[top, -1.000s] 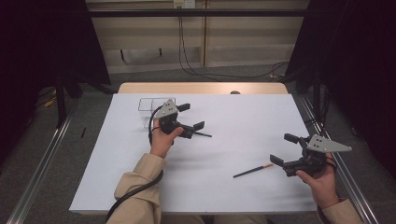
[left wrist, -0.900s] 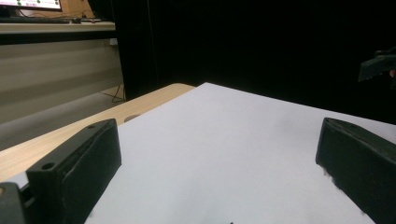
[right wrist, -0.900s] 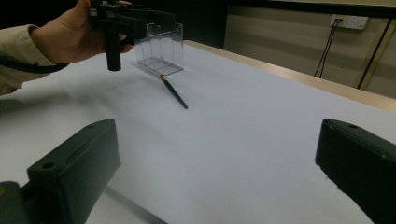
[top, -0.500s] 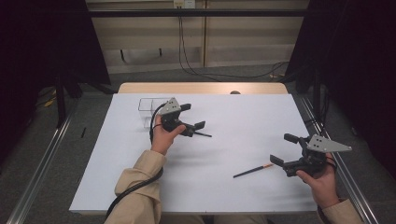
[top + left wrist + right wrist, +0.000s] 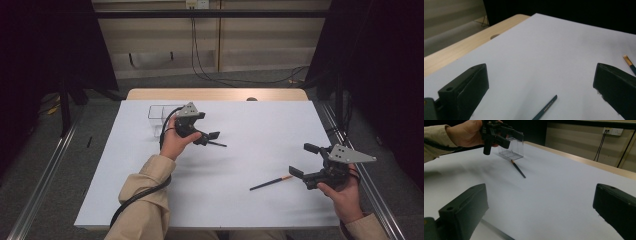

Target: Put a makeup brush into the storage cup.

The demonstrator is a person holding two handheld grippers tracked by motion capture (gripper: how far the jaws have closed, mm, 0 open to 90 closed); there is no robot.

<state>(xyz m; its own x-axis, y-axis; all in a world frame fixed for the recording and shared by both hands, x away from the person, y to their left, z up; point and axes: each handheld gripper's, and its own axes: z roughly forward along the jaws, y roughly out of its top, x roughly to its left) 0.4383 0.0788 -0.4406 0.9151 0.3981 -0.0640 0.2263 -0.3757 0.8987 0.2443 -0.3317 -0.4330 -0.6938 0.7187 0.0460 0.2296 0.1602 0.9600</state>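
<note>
A dark green pencil lies on the white table sheet. My left gripper hovers just over it, open, with the pencil low between its wide jaws. It shows far off in the right gripper view, held by a hand. A second pencil with an orange end lies near the front right. My right gripper stands open beside that pencil's orange end, with nothing between its jaws.
A clear plastic box stands at the back left, just behind the left hand. The wooden table edge runs along the far side. Metal rails flank the table.
The left gripper has drifted slightly to the right and toward the far side over the dark pencil. The right gripper and both pencils have stayed put.
</note>
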